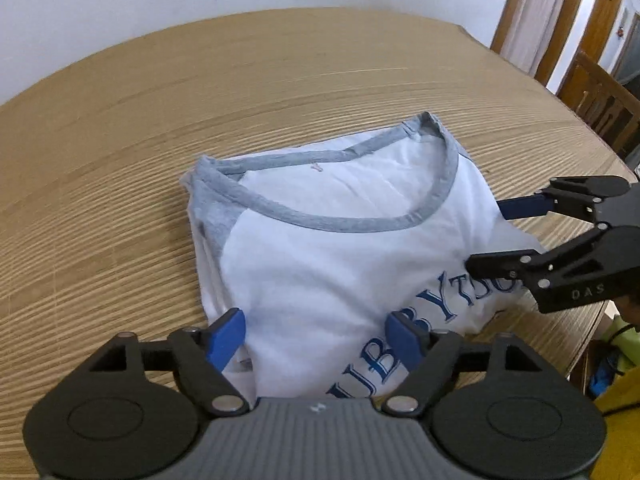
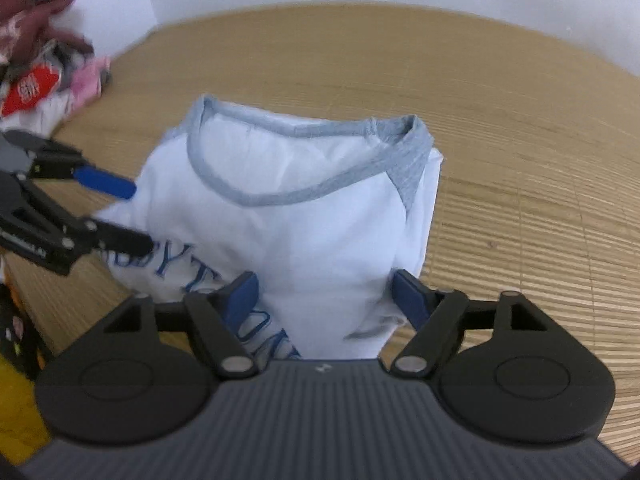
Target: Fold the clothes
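Laundry pile (image 2: 44, 76) shows only beside right gripper (image 2: 324, 300); left view lacks it.

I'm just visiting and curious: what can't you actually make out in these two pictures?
- T-shirt lettering: left wrist view, its ends are covered by both grippers, so the word is unreadable.
- Shirt's near hem: both views, hidden behind the gripper bodies.
- Clothes pile: right wrist view, blurred and cut off by the left edge.
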Demonstrator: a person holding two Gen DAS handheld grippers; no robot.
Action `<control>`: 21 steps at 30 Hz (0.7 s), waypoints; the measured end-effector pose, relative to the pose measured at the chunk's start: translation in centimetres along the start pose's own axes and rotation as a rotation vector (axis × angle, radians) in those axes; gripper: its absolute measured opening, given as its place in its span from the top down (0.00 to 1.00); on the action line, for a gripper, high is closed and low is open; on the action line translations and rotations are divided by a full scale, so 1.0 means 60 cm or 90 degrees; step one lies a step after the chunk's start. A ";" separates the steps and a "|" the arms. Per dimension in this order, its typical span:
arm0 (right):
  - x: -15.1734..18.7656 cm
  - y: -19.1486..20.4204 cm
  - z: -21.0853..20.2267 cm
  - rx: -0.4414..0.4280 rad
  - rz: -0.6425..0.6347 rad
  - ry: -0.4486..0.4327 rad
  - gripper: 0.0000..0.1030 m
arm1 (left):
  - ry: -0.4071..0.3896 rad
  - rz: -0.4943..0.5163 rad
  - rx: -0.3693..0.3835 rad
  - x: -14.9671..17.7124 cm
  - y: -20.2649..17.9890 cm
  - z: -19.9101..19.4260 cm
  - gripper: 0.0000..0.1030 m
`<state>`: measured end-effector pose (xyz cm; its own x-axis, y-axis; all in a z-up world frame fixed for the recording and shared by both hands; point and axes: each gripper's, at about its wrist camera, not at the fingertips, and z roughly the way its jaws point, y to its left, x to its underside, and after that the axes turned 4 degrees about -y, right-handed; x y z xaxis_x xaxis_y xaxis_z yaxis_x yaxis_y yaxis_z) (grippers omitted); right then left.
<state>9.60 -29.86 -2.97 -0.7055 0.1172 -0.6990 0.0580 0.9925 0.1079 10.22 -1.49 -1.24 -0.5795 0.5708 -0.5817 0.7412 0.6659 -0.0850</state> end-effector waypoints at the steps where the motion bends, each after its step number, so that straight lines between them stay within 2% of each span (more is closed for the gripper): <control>1: -0.006 0.001 -0.002 0.004 0.000 0.001 0.26 | 0.001 -0.003 -0.001 -0.001 0.001 -0.002 0.22; 5: -0.020 0.008 -0.035 0.031 0.005 -0.027 0.25 | -0.008 -0.002 -0.017 0.003 -0.003 -0.021 0.23; 8: -0.010 0.016 -0.045 0.039 0.019 -0.035 0.25 | -0.003 0.000 -0.025 0.005 -0.013 -0.022 0.23; 11: -0.008 0.031 -0.031 0.090 0.034 -0.026 0.25 | -0.005 0.006 -0.035 0.003 -0.024 -0.027 0.23; 16: 0.002 0.040 -0.059 0.131 0.081 -0.047 0.25 | -0.015 -0.005 -0.030 0.011 -0.027 -0.050 0.21; 21: 0.014 0.053 -0.087 0.151 0.096 -0.045 0.25 | -0.015 -0.030 -0.076 0.019 -0.041 -0.068 0.19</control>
<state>5.48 -26.77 0.49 -0.6258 0.2579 -0.7361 0.3280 0.9433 0.0516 6.39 -0.52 1.60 -0.6032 0.5271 -0.5986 0.6671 0.7448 -0.0164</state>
